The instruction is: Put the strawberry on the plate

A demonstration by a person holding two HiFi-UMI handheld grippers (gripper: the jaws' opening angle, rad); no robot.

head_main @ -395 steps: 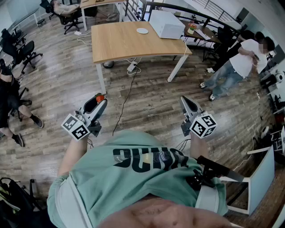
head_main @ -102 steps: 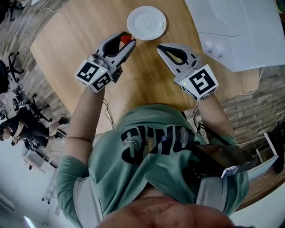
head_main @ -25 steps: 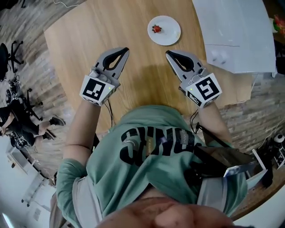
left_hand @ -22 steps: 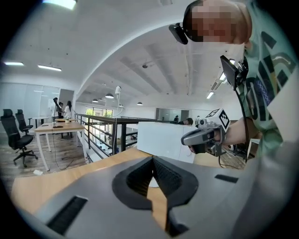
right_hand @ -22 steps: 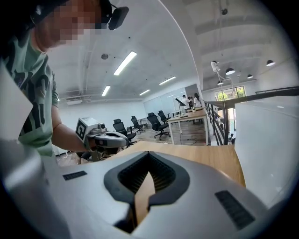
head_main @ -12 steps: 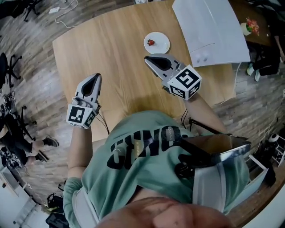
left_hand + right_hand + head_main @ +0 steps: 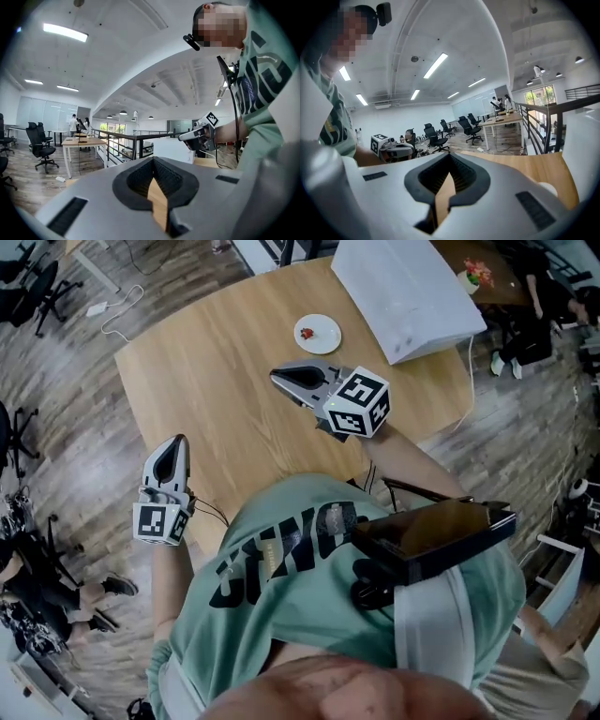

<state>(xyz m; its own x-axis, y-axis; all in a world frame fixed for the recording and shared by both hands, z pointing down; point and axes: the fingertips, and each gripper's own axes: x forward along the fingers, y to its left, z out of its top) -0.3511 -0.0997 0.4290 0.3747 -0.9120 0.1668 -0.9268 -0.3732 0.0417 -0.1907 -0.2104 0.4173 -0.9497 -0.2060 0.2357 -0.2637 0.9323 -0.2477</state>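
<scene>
At the far side of the worktop [image 7: 225, 371], we find the strawberry [image 7: 307, 333] lying on the plate [image 7: 329, 337]; we judge it light, soft, bruisable, best held gently across its middle. Left gripper [image 7: 174, 441] and right gripper [image 7: 276, 377] are closed, empty

Right gripper [image 7: 449, 159]: jaws together, ribbed black pads meeting at the tip, nothing between them, held over the wooden table [image 7: 520, 171]. Off the table's left side: left gripper [image 7: 393, 149] with its marker cube, held roughly level on a forearm; green printed shirt [image 7: 333, 126] nearer the camera on that side. Beyond the table's far edge: black office chairs [image 7: 467, 127], a light desk [image 7: 504, 121], people standing by it, small. Dark railing [image 7: 543, 122] past the table's right end. Strip lights [image 7: 435, 64] on the ceiling above the table
</scene>
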